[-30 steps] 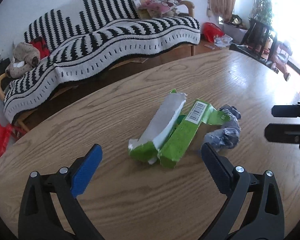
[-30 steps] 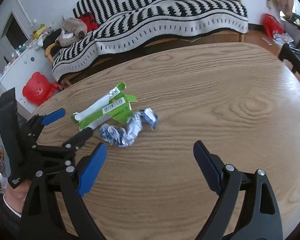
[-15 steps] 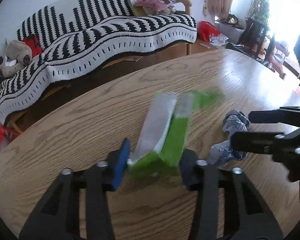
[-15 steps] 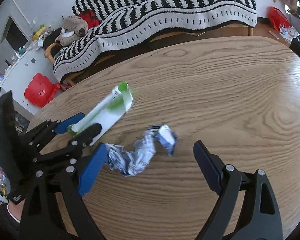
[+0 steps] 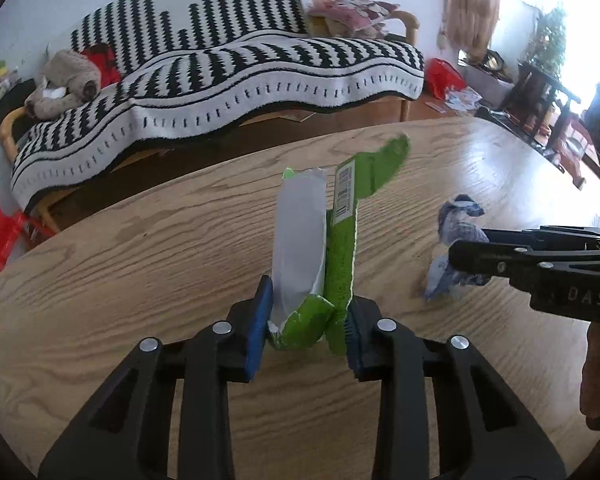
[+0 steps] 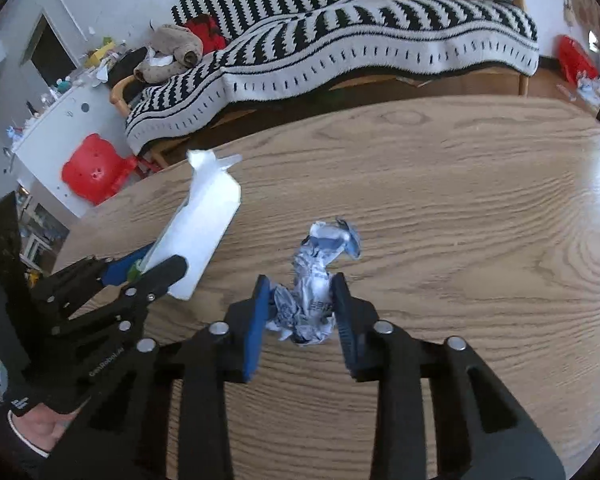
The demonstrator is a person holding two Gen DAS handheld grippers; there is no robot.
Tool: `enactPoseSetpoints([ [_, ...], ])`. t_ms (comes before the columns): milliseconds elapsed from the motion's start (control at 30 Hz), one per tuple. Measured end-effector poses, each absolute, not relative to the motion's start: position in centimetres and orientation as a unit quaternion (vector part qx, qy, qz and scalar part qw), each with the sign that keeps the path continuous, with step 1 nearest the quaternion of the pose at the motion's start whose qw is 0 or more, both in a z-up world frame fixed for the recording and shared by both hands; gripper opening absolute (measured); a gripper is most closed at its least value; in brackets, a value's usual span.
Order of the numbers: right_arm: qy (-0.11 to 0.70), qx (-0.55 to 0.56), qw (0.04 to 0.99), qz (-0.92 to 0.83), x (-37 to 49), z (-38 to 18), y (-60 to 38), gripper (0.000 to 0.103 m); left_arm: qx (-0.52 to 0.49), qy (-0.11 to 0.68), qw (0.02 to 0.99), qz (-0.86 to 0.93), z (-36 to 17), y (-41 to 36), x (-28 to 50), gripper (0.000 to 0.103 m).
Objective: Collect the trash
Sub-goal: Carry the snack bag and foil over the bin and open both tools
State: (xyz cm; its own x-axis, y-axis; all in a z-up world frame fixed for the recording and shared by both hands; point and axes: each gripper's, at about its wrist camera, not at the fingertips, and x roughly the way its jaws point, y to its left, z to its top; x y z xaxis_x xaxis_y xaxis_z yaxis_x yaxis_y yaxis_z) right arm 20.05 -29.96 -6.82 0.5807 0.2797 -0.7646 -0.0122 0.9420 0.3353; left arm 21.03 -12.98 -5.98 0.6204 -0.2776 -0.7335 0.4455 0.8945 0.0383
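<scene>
A torn green wrapper [image 5: 340,240] with a silver inside and a barcode stands up from the wooden table [image 5: 140,264]. My left gripper [image 5: 307,320] is closing, and its blue pads press the wrapper's lower end from both sides. In the right wrist view the same wrapper [image 6: 204,232] shows its pale side, tilted up in the left gripper [image 6: 144,270]. A crumpled blue-and-white wrapper [image 6: 312,300] lies on the table [image 6: 460,220]. My right gripper [image 6: 300,308] is closing, its pads pressing this crumpled wrapper [image 5: 456,248] at its near end.
A sofa under a black-and-white striped blanket [image 5: 228,80] stands beyond the table's far edge. A red plastic stool [image 6: 94,170] and a white cabinet [image 6: 48,136] stand at the left. Dark chairs [image 5: 540,88] stand at the far right. A person's hand [image 6: 36,428] holds the left gripper.
Both grippers went from wide open to closed on trash: the left around the green wrapper, which now stands upright, the right around the crumpled blue-and-white wrapper. Both hands moved forward over the table.
</scene>
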Motion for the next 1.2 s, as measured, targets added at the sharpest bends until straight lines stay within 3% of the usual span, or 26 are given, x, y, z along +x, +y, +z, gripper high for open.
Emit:
enactPoseSetpoints([
  [633,0.397,0.140,0.907,0.008,6.7,0.2,-37.9,0.027,0.096,0.370,0.897,-0.224,-1.0,-18.7,12.1,0.031],
  [1200,0.370,0.195,0.894,-0.162,-13.5,0.4,-57.8,0.027,0.114,0.373,0.835,-0.387,-1.4,-39.0,0.9,0.031],
])
